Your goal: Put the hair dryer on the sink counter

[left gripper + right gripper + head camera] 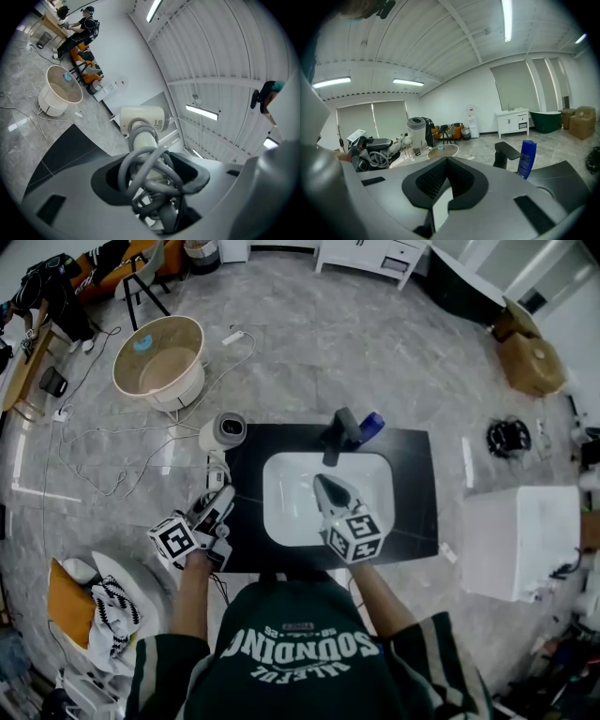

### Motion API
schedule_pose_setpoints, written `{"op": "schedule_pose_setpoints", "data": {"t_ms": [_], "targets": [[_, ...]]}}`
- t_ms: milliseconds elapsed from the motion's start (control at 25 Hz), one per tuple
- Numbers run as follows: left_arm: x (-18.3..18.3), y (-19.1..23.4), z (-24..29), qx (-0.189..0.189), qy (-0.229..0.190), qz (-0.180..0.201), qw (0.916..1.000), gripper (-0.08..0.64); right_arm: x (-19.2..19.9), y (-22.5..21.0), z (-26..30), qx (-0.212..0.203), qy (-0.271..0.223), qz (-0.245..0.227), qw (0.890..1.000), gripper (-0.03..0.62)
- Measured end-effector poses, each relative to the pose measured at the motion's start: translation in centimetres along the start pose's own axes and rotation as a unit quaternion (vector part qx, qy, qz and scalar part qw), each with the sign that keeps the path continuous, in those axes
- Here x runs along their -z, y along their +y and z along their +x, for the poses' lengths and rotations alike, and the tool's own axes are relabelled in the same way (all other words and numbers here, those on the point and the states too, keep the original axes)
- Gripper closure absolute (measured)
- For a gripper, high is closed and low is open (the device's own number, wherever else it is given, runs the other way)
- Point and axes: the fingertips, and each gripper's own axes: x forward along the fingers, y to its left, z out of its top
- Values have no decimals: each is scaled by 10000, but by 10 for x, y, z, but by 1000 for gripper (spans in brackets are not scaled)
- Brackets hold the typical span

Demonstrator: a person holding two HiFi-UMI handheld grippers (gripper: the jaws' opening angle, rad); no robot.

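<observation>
Counter (417,484) | left tool (151,177) clamps hair dryer (142,120) | its label (160,124): left gripper view only

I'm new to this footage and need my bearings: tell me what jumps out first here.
The white hair dryer, cord coiled round its handle, is clamped in the left gripper by the black counter's left edge. The right gripper hangs shut and empty over the white sink. A blue bottle stands beside the tap.
</observation>
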Motion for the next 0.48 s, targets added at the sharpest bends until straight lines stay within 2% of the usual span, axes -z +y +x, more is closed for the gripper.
{"op": "schedule_pose_setpoints", "data": {"t_ms": [80, 200, 480], "targets": [[0, 9, 3, -100, 50, 82, 9999, 316, 1, -2, 4, -39, 40, -4, 10000, 592], [7, 27, 6, -256, 92, -69, 9996, 316, 4, -4, 9, -87, 124, -16, 9999, 592], [40, 70, 4, -752, 454, -82, 9961, 316, 21, -9, 16, -134, 354, 28, 9993, 592]]}}
